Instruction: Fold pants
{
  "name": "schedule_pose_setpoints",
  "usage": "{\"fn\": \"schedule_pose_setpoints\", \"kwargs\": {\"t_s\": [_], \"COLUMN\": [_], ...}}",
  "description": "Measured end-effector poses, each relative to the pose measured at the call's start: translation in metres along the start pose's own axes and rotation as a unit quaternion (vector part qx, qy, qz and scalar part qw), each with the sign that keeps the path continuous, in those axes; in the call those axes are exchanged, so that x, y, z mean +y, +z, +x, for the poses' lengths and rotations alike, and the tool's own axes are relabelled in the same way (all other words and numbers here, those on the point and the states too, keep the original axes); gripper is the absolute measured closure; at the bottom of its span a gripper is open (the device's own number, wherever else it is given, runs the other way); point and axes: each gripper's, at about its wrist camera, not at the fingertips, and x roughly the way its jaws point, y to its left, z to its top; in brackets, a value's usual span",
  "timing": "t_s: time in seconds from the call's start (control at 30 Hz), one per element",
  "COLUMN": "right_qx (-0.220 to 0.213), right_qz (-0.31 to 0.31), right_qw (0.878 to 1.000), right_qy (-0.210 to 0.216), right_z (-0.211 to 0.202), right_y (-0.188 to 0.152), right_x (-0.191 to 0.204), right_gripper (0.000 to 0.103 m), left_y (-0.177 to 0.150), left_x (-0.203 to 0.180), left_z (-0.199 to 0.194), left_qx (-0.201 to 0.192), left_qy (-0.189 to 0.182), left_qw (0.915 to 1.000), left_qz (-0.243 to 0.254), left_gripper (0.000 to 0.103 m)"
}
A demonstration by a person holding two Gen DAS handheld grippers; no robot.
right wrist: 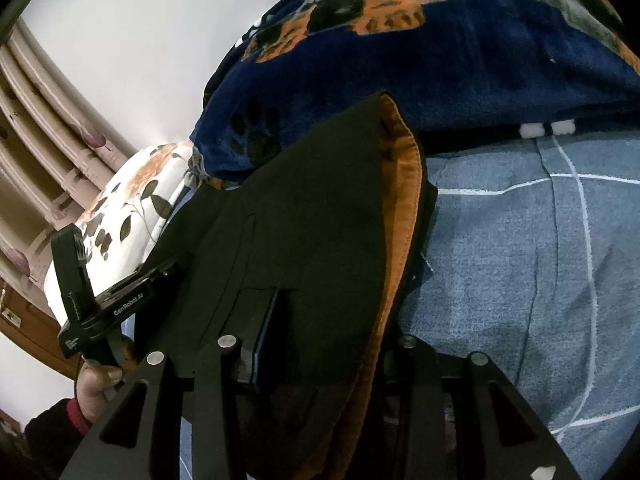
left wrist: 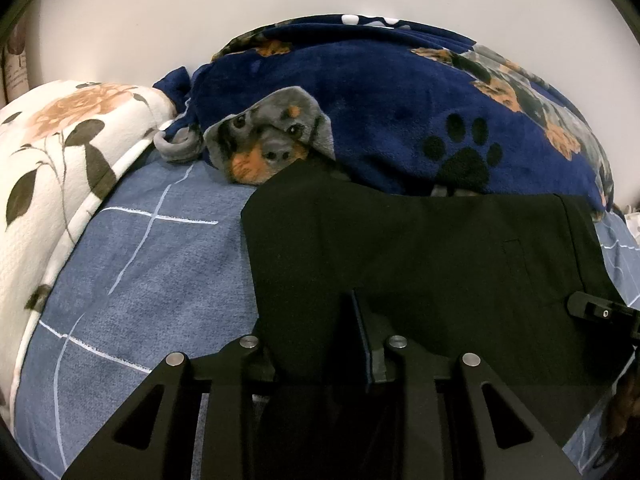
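The black pants (left wrist: 420, 248) lie on the bed (left wrist: 132, 264), long axis running left to right; each hand-held gripper, left (left wrist: 320, 344) and right (right wrist: 320, 344), stands slightly parted astride the near edge fabric.

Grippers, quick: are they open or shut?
Left gripper: around the black pants, grip cannot be told.
Right gripper: also around them, cannot be told.
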Motion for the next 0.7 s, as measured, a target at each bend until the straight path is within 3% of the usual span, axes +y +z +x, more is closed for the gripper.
{"fn": "schedule_pose_setpoints", "kwargs": {"t_s": [0.7], "right_qx": [-0.002], "right_qz": [-0.015], "right_qw": [1.0], "right_qy": [-0.014], "right_z": [0.0014], "right_y": [-0.0011], "right_x": [0.0039], "right_gripper": [0.064], "left_y": [-0.0009], "left_x": [0.0015], "left_z": [-0.0008], "left_qx": [-0.003], "left_qy": [0.007], "left_qw": [1.0], "left_qz": [-0.001], "left_gripper": [0.069]}}
